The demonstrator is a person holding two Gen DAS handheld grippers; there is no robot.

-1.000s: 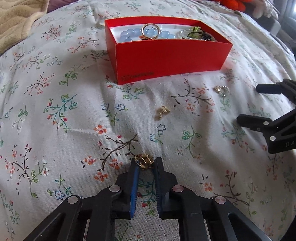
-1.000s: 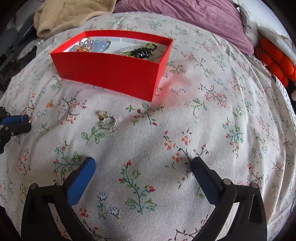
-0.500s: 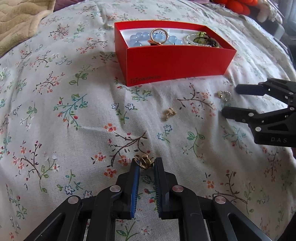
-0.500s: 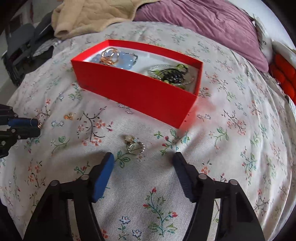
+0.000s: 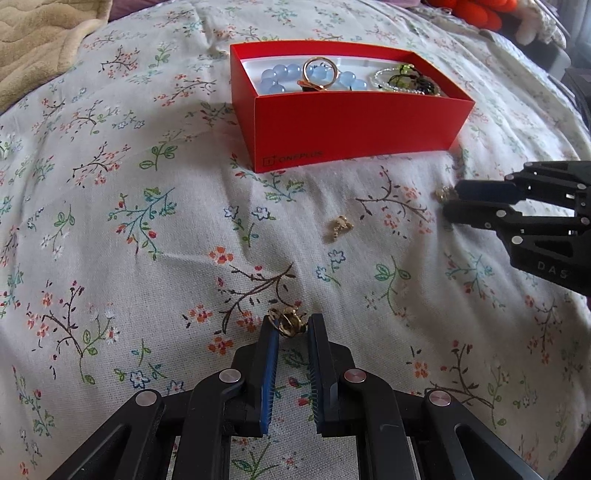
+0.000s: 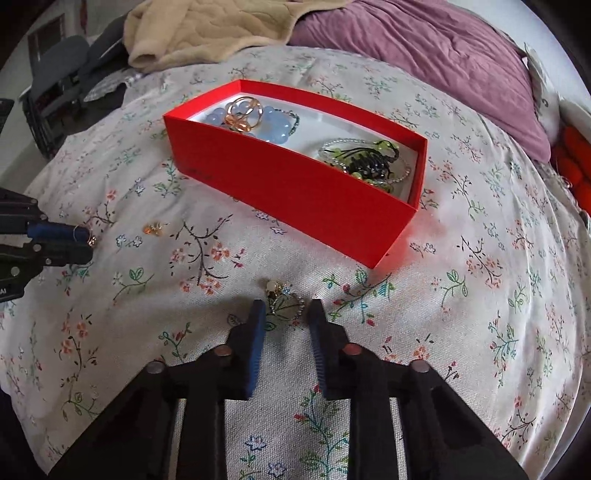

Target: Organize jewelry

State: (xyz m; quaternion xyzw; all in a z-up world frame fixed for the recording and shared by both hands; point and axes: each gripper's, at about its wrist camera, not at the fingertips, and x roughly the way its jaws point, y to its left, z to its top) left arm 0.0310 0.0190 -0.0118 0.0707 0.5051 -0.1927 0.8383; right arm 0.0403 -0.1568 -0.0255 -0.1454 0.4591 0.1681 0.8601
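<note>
A red box (image 5: pixel 354 129) (image 6: pixel 295 192) on the floral bedspread holds a blue bead bracelet (image 5: pixel 275 79), a gold ring (image 5: pixel 319 72) and a green and black beaded piece (image 6: pixel 369 162). My left gripper (image 5: pixel 289 326) is shut on a small gold ring (image 5: pixel 286 320) and holds it just above the bedspread. My right gripper (image 6: pixel 285 308) has its fingers narrowed around a silver beaded ring (image 6: pixel 286 304) lying on the cloth; I cannot tell if they touch it. A loose gold earring (image 5: pixel 340 226) (image 6: pixel 154 229) lies between the grippers.
A beige blanket (image 6: pixel 207 29) and a purple pillow (image 6: pixel 424 55) lie beyond the box. An orange soft object (image 5: pixel 476 11) sits at the far right. The left gripper also shows in the right wrist view (image 6: pixel 83 242).
My right gripper has moved forward over the silver beaded ring and its fingers have narrowed from wide open. My left gripper keeps the gold ring and has lifted slightly, nearer the box.
</note>
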